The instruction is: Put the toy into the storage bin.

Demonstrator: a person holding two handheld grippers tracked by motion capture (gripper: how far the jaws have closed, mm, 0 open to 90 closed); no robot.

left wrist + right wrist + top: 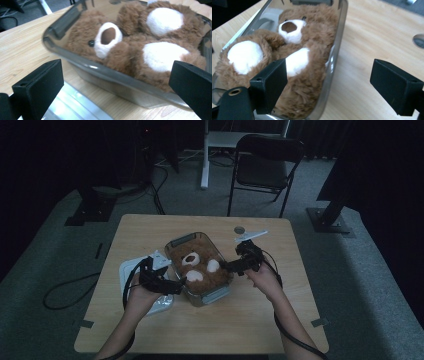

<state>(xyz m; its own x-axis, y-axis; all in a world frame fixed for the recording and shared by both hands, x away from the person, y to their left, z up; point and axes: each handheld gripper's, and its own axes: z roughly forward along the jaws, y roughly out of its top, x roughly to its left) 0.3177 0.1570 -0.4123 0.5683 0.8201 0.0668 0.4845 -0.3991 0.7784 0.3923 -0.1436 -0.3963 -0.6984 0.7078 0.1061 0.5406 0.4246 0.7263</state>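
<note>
Teddy bear in clear box, left claw spread wide, right claw spread, both pinching nothing

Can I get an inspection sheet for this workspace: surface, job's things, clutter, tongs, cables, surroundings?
Surface: wooden table, light top, on grey carpet.
Job's things: brown teddy bear lying face up inside a clear tub, mid-table; white lid flat on the table beside the tub.
Clutter: small round grey disc near the far edge.
Tongs: left tongs open at the tub's near left side, nothing between the jaws; right tongs open at the tub's right rim, nothing gripped.
Cables: black cable looping on the floor at left; more by the far wall.
Surroundings: black folding chair behind the table, dark curtains.
</note>
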